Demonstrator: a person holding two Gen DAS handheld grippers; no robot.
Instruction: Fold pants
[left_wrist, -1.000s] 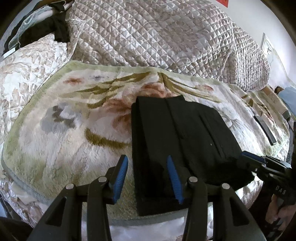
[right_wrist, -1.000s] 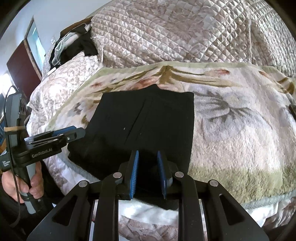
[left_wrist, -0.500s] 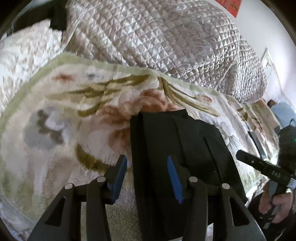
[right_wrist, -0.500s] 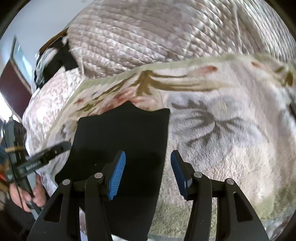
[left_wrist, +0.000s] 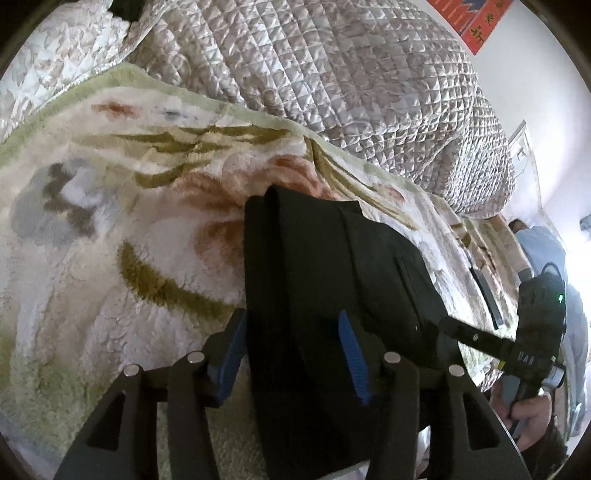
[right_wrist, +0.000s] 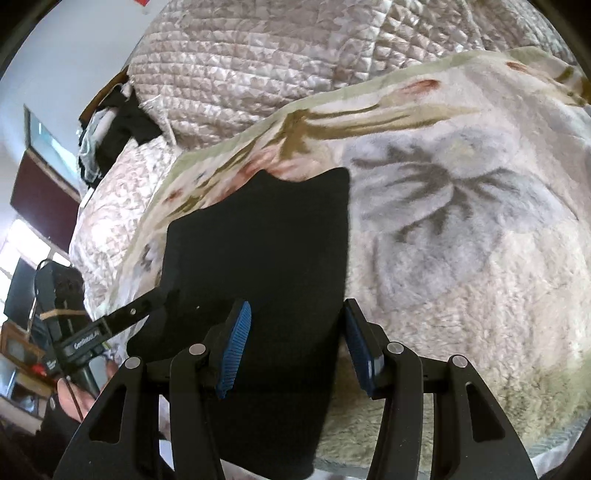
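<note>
The left gripper (left_wrist: 293, 352) is seen with its blue-padded fingers (left_wrist: 233, 360) spread wide and nothing pinched between them; they straddle the near left edge of the black pants (left_wrist: 325, 288), one finger just off the cloth over the floral blanket (left_wrist: 110, 229), the other over the dark fabric. The right gripper (right_wrist: 297, 349) is likewise held with its fingers (right_wrist: 236, 347) spread and empty, set across the near right edge of the pants (right_wrist: 266, 258), the outer finger just past that edge. Whether any pad touches the cloth cannot be told. The pants are laid as a folded, roughly rectangular stack on the blanket, near its front edge, with a quilted bedspread (left_wrist: 332, 74) bunched beyond them and a slim dark object (left_wrist: 487, 295), too small to identify, well to their right. The fold appears largely made, so the step in hand is judged to be a final fold or a squaring-up of the stack. For this to be done well, both near corners should be gripped at matching depth with all layers gathered between the pads, the two sides lifted evenly, and the edge carried straight toward the far edge of the pants so that the layers are not skewed. The plush blanket could be caught by the outer fingers if they are closed too low.
</note>
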